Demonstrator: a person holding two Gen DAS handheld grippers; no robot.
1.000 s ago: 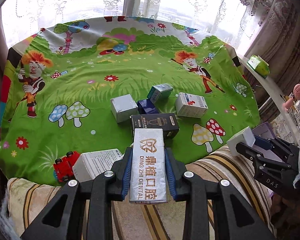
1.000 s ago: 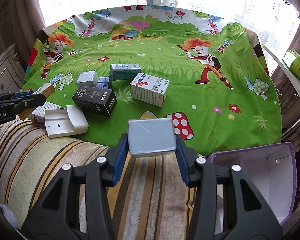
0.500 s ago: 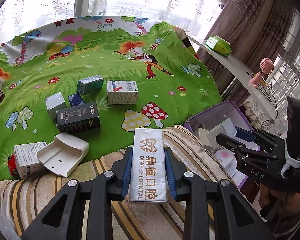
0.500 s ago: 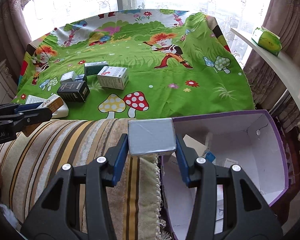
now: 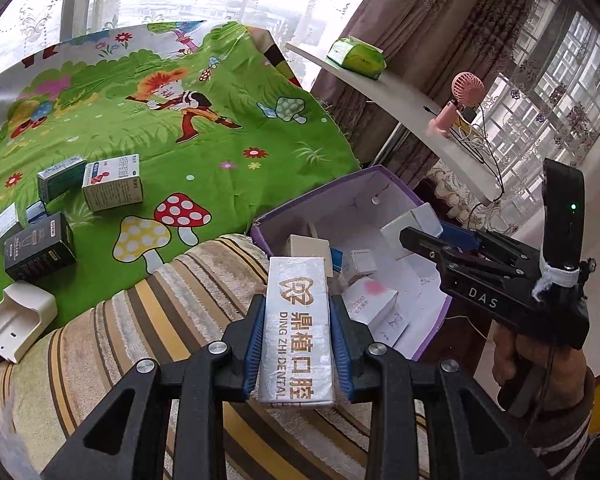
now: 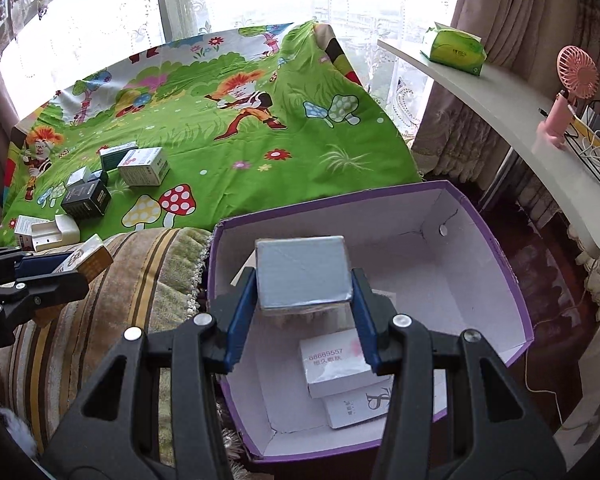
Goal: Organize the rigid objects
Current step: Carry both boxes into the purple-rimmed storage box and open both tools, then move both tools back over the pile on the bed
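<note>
**Silver cartons held at the purple box**

Silver foil covers both gripped cartons. The left gripper (image 5: 296,354) is closed on a long silver carton (image 5: 297,330) printed "DING ZHI DENTAL", its blue pads pressed to the carton's long sides; the carton is held over the striped cushion (image 5: 148,332), just beside the near left wall of the purple box (image 5: 300,210). The right gripper (image 6: 302,320) is clamped on a squarer silver-grey carton (image 6: 303,274), held above the open box (image 6: 496,240) near its left wall. Inside the box, two white cartons (image 6: 334,362) lie by the near edge, one partly on the other; the left view shows more small white cartons in the box. On the green cartoon cloth (image 6: 228,160), toward its left edge, stand a black carton (image 6: 86,199), a white carton (image 6: 143,167) and several smaller ones close together. A cream plastic holder (image 5: 14,320) rests at the cloth's near edge, against the cushion. A green packet (image 6: 454,50) and a pink fan (image 6: 568,92) sit on the curved shelf (image 6: 500,96).
</note>
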